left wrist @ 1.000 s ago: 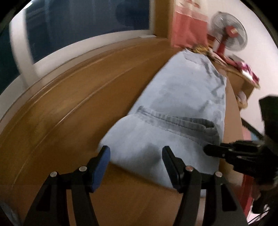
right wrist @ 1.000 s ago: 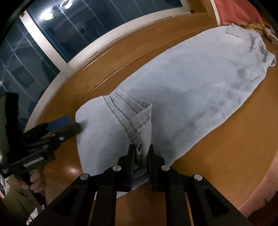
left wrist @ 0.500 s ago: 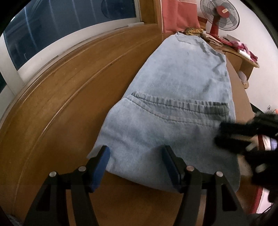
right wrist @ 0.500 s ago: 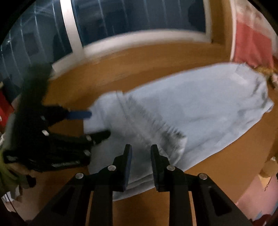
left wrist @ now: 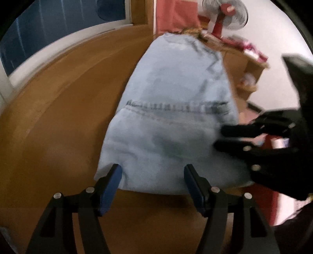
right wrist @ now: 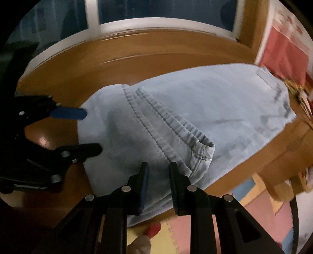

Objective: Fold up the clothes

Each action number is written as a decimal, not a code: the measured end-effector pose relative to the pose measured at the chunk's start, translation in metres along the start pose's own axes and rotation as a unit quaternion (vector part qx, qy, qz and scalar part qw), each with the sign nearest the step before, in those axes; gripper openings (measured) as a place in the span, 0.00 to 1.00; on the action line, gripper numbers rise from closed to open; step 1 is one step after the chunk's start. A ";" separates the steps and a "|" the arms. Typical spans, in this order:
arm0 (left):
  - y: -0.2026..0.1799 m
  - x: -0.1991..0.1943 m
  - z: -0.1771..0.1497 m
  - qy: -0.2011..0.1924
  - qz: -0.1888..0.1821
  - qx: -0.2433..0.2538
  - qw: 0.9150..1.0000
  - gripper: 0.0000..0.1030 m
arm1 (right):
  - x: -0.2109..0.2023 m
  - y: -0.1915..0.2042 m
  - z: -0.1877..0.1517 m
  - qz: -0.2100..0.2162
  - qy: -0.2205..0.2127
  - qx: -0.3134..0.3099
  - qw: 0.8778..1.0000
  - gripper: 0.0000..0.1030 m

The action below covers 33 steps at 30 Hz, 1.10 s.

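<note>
Light blue jeans [left wrist: 176,101] lie on a round wooden table [left wrist: 58,121], the hem end folded back over the legs, its stitched hem [right wrist: 170,125] lying across the cloth. My left gripper [left wrist: 152,172] is open at the near folded edge, cloth showing between its blue pads, not pinched. In the right wrist view the left gripper [right wrist: 88,131] stands open at the fold's left side. My right gripper [right wrist: 157,168] is open a little, empty, over the fold's near right corner. From the left wrist view the right gripper [left wrist: 221,136] appears as a dark blurred shape at the fold's right edge.
Dark window panes [right wrist: 156,9] with a white frame run behind the table. A red fan [left wrist: 225,13] and clutter on a wooden shelf [left wrist: 248,64] stand beyond the jeans' far end. A red curtain [right wrist: 283,54] hangs at right. Coloured foam floor mats [right wrist: 244,211] show below the table edge.
My right gripper has let go of the hem end it held a second ago and opened. The folded hem now lies flat over the legs. Both grippers shifted slightly around the fold.
</note>
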<state>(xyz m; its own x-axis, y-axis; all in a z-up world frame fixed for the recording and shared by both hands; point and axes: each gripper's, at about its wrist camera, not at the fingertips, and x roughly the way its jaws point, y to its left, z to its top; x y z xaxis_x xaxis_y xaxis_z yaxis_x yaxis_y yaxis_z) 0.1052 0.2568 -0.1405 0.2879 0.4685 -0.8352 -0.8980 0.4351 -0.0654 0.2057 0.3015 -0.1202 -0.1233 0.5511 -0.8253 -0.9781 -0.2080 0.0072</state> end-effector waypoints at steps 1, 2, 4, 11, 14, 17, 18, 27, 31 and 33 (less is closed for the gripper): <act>0.003 -0.005 0.004 -0.007 -0.014 -0.008 1.000 0.61 | -0.004 -0.003 0.000 0.001 -0.003 0.012 1.000 0.21; 0.005 -0.007 0.008 -0.013 -0.021 -0.012 1.000 0.61 | -0.011 -0.006 0.000 0.009 -0.017 0.027 0.999 0.21; 0.013 -0.011 0.022 -0.032 -0.028 -0.015 0.999 0.61 | -0.013 -0.009 0.004 0.014 -0.030 0.044 0.998 0.21; 0.024 0.039 0.045 0.031 -0.002 0.029 0.999 0.65 | 0.008 -0.012 0.006 0.021 -0.023 0.084 0.996 0.22; 0.031 0.043 0.041 0.023 -0.004 0.033 0.999 0.73 | 0.013 -0.010 0.007 0.021 -0.026 0.085 0.996 0.22; 0.032 0.047 0.041 0.021 -0.004 0.035 0.999 0.80 | 0.014 -0.011 0.001 0.025 -0.028 0.087 0.995 0.22; 0.032 0.047 0.041 0.022 -0.003 0.035 0.999 0.79 | 0.014 -0.012 0.000 0.026 -0.028 0.091 0.995 0.22; 0.039 -0.016 0.030 -0.030 0.041 0.093 0.994 0.76 | -0.034 -0.006 -0.026 0.022 -0.041 0.101 0.994 0.47; 0.049 -0.028 0.005 -0.005 0.051 0.103 0.993 0.76 | -0.044 0.007 -0.044 0.021 -0.020 0.087 0.996 0.47; 0.050 -0.023 -0.009 0.014 0.049 0.114 0.992 0.76 | -0.041 0.018 -0.048 0.029 -0.012 0.080 0.996 0.47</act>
<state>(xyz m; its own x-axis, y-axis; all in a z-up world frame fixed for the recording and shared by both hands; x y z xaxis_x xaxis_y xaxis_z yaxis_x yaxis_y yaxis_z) 0.0509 0.2614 -0.1296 0.1896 0.4971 -0.8467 -0.8219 0.5521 0.1401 0.2013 0.2364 -0.1136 -0.1829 0.5620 -0.8067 -0.9831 -0.1106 0.1458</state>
